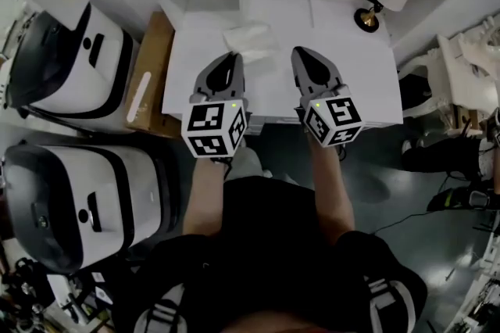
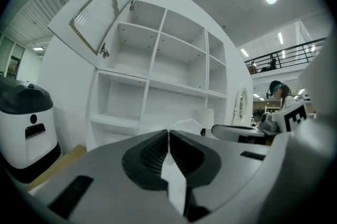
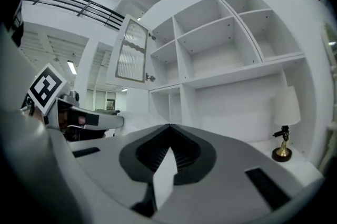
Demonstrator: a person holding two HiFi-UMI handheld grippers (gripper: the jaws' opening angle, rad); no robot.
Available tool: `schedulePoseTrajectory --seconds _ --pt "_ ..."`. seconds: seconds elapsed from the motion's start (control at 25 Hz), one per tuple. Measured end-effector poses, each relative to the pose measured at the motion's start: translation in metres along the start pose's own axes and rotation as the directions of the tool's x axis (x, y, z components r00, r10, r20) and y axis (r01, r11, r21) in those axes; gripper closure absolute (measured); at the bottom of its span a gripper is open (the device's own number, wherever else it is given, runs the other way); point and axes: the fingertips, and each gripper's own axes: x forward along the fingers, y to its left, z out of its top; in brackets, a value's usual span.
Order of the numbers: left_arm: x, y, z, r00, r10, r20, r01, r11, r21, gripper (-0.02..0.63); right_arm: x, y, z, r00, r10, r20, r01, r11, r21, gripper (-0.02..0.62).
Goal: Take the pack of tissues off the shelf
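While the left gripper (image 1: 231, 56) and right gripper (image 1: 298, 51) are both pinched closed above the desk (image 1: 351, 81), the tissue pack (image 1: 248, 38) lies just at the left one's one o'clock.

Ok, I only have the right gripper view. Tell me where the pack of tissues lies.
Observer: The head view shows the pack of tissues lying flat on the white desk top, just ahead of the left gripper.
Operator: Give me that gripper's jaws.
Observer: In the left gripper view they are closed together with nothing between them.
Operator: Report what stands left of the desk.
Observer: A brown cardboard box sits right against its left side.
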Motion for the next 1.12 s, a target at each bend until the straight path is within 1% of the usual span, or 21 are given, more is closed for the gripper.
schedulePoseTrajectory --seconds 0.12,0.24,0.36,0.48,0.56,0.68,0.8,0.96,1.12 --pt "-0.01 -0.021 -0.01 1.0 -0.013 -0.017 0.013 1.0 0.0 0.586 -0.027 -0.001 0.004 1.0 -0.005 0.029 0.005 1.0 -0.007 0.588" --pt "-0.015 -0.035 -0.009 1.0 -0.021 -0.005 0.021 1.0 0.0 0.586 -0.042 -0.008 0.006 0.999 -0.012 0.031 0.012 1.0 -0.006 0.588" --pt "-0.019 -0.039 -0.008 1.0 -0.012 0.001 0.012 1.0 -0.003 0.586 -0.05 -0.004 0.004 1.0 0.005 0.021 -0.005 1.0 -0.005 0.588" --pt "-0.022 -0.043 -0.01 1.0 -0.006 -0.012 0.006 1.0 0.009 0.586 -0.059 0.0 0.003 0.999 0.032 0.013 -0.032 0.999 0.007 0.588" --pt "-0.021 -0.05 -0.009 1.0 -0.018 -0.01 0.018 1.0 0.014 0.586 -0.061 -0.002 -0.001 0.999 0.044 -0.017 -0.044 0.999 0.019 0.588" --pt "-0.019 -0.057 -0.008 1.0 -0.029 -0.005 0.029 0.999 0.017 0.586 -0.062 -0.001 -0.008 0.998 0.047 -0.047 -0.047 0.999 0.002 0.588" --pt "-0.018 -0.062 -0.007 1.0 -0.026 -0.013 0.027 0.999 0.031 0.586 -0.066 -0.006 -0.008 0.998 0.036 -0.056 -0.037 0.999 -0.026 0.588" --pt "-0.016 -0.064 -0.004 1.0 -0.025 -0.01 0.026 0.999 0.04 0.586 -0.065 -0.014 -0.005 0.998 0.031 -0.048 -0.032 0.999 -0.023 0.588" --pt "-0.013 -0.06 -0.003 1.0 -0.018 -0.009 0.018 0.999 0.04 0.586 -0.061 -0.02 -0.009 0.998 0.012 -0.062 -0.014 0.999 -0.034 0.588"
